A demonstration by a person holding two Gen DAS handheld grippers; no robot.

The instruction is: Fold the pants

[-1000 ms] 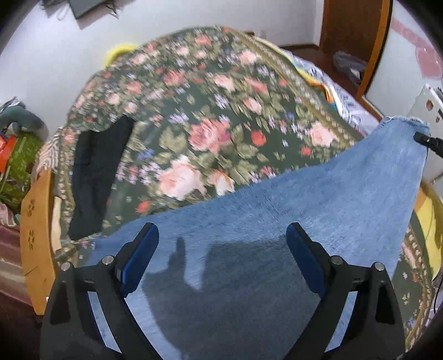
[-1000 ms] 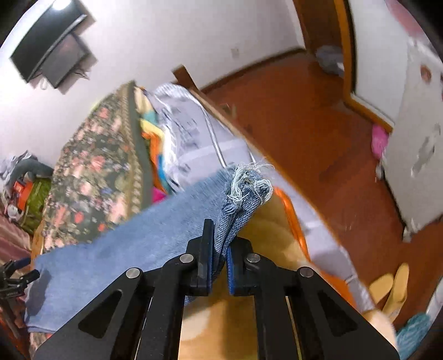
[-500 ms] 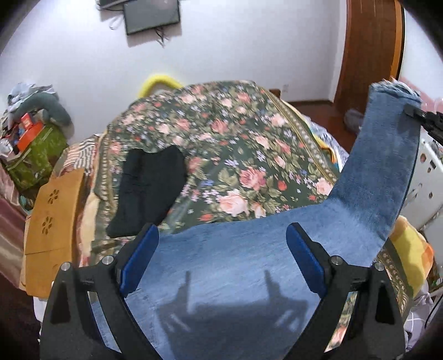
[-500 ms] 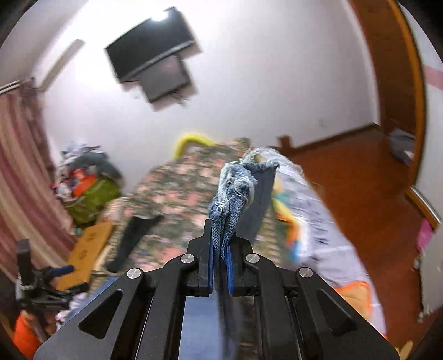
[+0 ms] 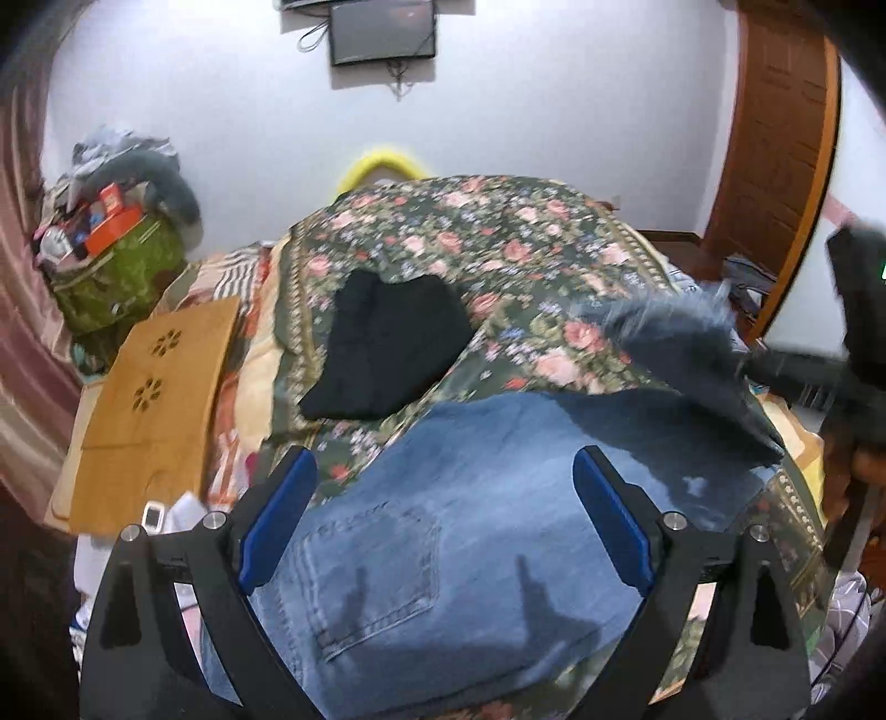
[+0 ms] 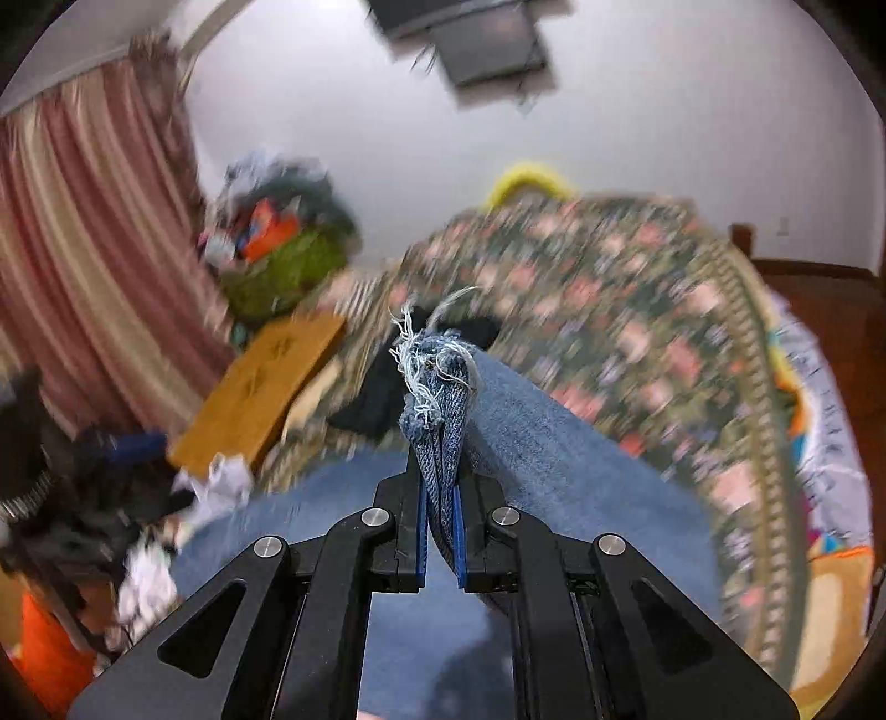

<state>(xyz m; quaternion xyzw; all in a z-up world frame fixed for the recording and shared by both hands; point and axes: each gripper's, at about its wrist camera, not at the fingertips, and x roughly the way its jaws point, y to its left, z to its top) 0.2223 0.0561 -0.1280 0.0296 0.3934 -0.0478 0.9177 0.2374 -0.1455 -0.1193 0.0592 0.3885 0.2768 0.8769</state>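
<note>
Pinching frayed denim hem (image 6: 437, 376), right tool (image 6: 440, 531); jeans (image 5: 470, 531) on floral quilt (image 5: 498, 243).

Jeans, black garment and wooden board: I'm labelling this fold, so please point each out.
jeans (image 5: 443, 531), left wrist view, seat panel beside the back pocket.
black garment (image 5: 387, 343), left wrist view, middle of the dark folded cloth.
wooden board (image 5: 155, 399), left wrist view, flat top below the flower cut-outs.

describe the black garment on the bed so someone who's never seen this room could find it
Start at the bed with the dark green floral cover, below the wall TV. On its left half, past the jeans and beside the wooden board, lies a folded black garment. It is the only plain, solid black piece on the flowered fabric.
</note>
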